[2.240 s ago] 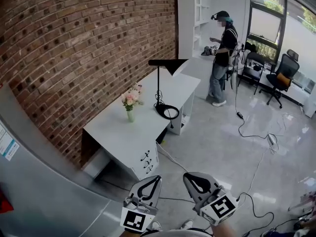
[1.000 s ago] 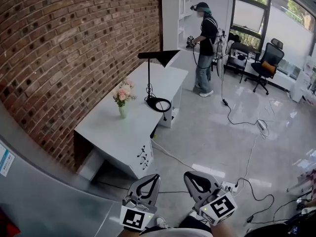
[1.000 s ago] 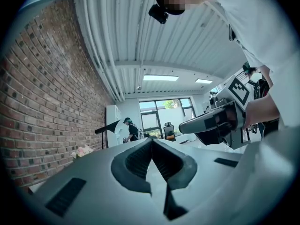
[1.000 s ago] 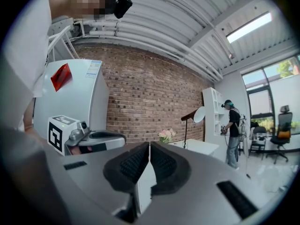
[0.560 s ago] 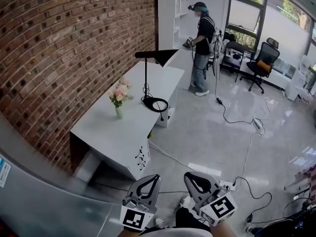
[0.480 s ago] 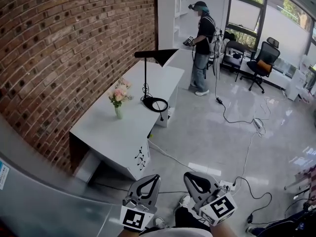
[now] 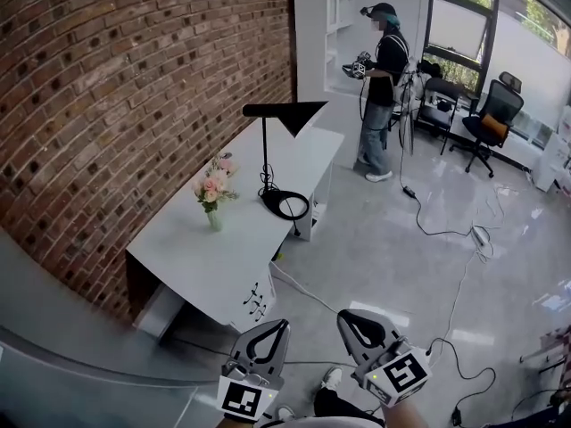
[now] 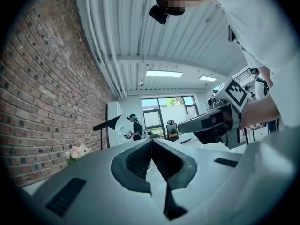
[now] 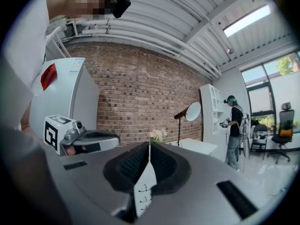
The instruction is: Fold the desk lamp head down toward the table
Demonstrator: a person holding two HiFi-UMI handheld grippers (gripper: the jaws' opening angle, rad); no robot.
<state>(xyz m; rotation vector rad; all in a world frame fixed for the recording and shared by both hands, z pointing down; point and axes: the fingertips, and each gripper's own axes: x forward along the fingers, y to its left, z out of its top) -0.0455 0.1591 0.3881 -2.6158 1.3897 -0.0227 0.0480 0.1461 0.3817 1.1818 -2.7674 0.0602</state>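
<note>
**Ana:** Brick is what we see first in the head view: the brick wall (image 7: 134,78) runs behind the white table (image 7: 196,250). On that table stands the desk lamp (image 7: 269,196), pole upright. Its black lamp head (image 7: 303,116) is held out level at the top, and a vase of flowers (image 7: 212,196) sits just beside the pole.

**Ben:** And us?

**Ana:** We hold the left claw (image 7: 278,326) and the right claw (image 7: 344,317) low over the floor (image 7: 393,257), well apart from the table. Neither touches anything. Another person (image 7: 379,87) stands beyond the table's far end.

**Ben:** In the left gripper view we look along that claw. Its jaws meet at the tips with nothing between them. The lamp is small and far off to the left, its head level.

**Ana:** The right gripper view is the same: jaws pressed together and empty, with the lamp well beyond them against the brick.

**Ben:** So we judge this to be the approach, with the fold not yet begun.

**Ana:** Agreed. Next we need to close the gap to the table, lift one claw to the height of the head and part its jaws. Then we take the head or its arm and tip it downward. The base looks light, so steadying the pole with the other claw seems wise.
</note>
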